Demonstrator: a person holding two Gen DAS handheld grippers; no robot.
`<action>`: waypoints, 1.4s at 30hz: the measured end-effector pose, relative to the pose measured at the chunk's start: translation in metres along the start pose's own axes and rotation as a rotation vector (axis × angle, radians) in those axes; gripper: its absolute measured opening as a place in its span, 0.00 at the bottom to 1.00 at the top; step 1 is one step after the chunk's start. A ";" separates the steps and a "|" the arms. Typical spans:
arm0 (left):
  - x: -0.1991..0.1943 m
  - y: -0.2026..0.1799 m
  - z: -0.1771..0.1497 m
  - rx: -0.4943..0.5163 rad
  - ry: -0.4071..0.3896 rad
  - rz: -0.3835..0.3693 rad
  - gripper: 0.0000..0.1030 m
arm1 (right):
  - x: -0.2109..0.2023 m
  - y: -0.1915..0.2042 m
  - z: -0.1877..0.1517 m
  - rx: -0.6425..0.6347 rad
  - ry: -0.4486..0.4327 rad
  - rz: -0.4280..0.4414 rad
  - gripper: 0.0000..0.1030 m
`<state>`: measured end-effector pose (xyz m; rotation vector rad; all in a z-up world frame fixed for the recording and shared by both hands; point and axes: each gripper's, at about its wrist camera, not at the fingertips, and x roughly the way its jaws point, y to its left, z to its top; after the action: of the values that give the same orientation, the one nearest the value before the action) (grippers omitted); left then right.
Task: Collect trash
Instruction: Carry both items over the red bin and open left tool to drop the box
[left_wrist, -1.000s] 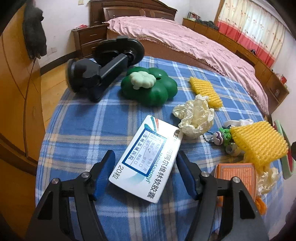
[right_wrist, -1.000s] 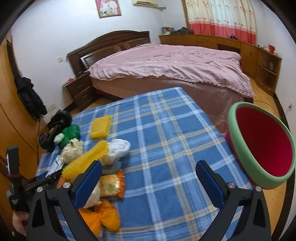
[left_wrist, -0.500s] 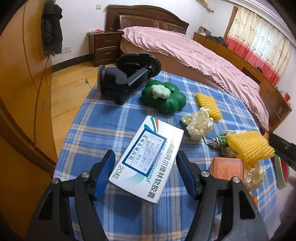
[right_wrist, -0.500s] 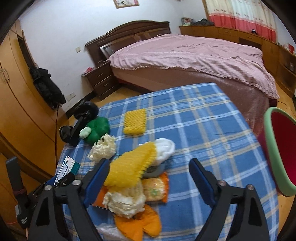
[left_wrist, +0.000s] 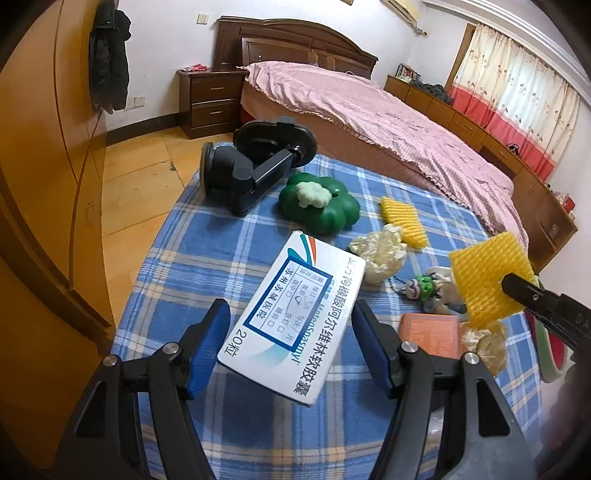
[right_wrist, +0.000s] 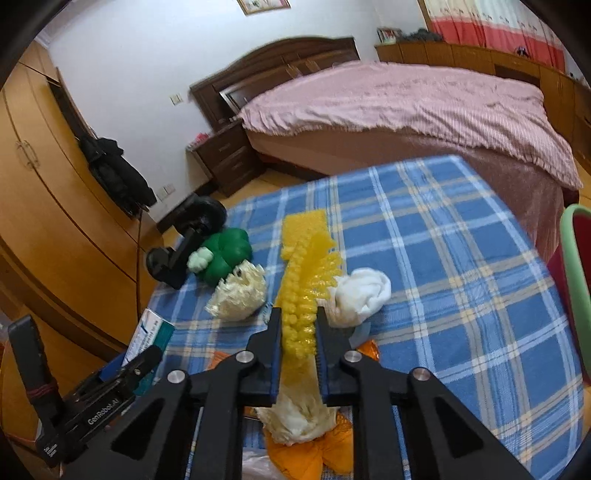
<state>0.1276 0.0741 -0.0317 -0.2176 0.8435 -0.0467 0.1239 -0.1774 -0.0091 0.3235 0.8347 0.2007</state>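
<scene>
Two grippers each carry something. At the lower centre of the right wrist view, the right gripper (right_wrist: 298, 325) has just closed its jaws and now pinches a yellow foam net (right_wrist: 304, 288) between them, the net sticking up past the tips. At the bottom of the left wrist view, the left gripper (left_wrist: 290, 334) holds a white medicine box (left_wrist: 291, 323) across its spread jaws. Only the left view shows the box's printed face and an orange packet (left_wrist: 430, 334); only the right view shows the green-rimmed red bin (right_wrist: 576, 295) at the right edge.
</scene>
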 end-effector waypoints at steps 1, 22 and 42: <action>-0.002 -0.002 0.000 0.002 -0.003 -0.005 0.66 | -0.004 0.000 0.002 -0.003 -0.014 0.001 0.16; -0.039 -0.065 0.004 0.040 -0.036 -0.102 0.66 | -0.098 -0.049 0.006 0.013 -0.208 -0.050 0.16; -0.058 -0.200 0.007 0.213 -0.050 -0.250 0.66 | -0.174 -0.156 -0.006 0.146 -0.320 -0.188 0.16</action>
<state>0.1036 -0.1128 0.0578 -0.1220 0.7518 -0.3622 0.0125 -0.3739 0.0520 0.3995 0.5594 -0.0878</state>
